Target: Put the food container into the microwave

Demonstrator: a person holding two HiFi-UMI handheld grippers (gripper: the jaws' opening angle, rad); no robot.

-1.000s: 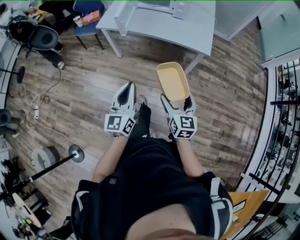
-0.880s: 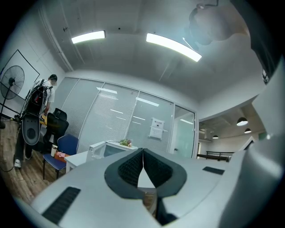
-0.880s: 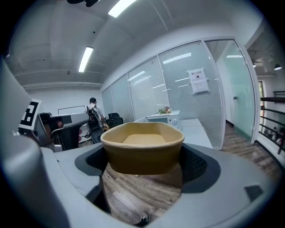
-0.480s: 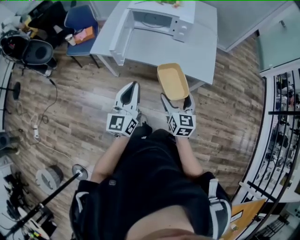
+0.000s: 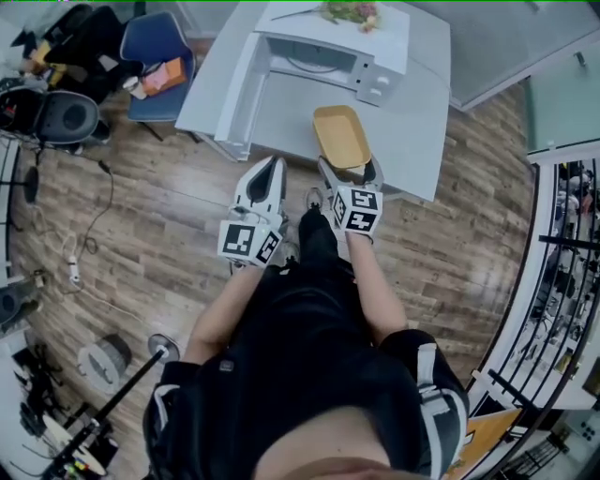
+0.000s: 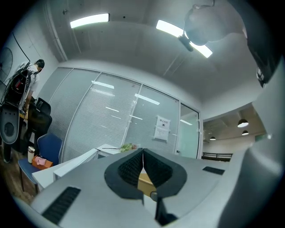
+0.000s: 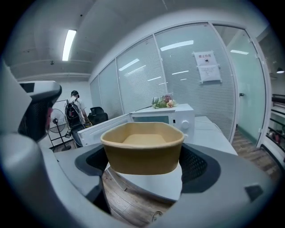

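A tan, empty food container (image 5: 341, 138) is held level in my right gripper (image 5: 349, 171), whose jaws clamp its near end; in the right gripper view the container (image 7: 142, 147) fills the middle. It hovers over the front part of the light grey table (image 5: 412, 122). The white microwave (image 5: 323, 56) stands at the table's far side with its door (image 5: 239, 89) swung open to the left; the microwave (image 7: 171, 116) lies straight ahead of the container. My left gripper (image 5: 272, 167) is beside it at the left, shut with nothing in it, jaws pressed together (image 6: 143, 165).
Flowers (image 5: 349, 13) lie on top of the microwave. A blue chair (image 5: 155, 47) with an orange item stands left of the table, with black equipment beyond it. Glass partitions (image 7: 178, 75) back the table. A railing (image 5: 572, 234) runs along the right.
The person has walked toward the table. The microwave has come fully into view and both grippers, with the container, now reach the table's front edge.
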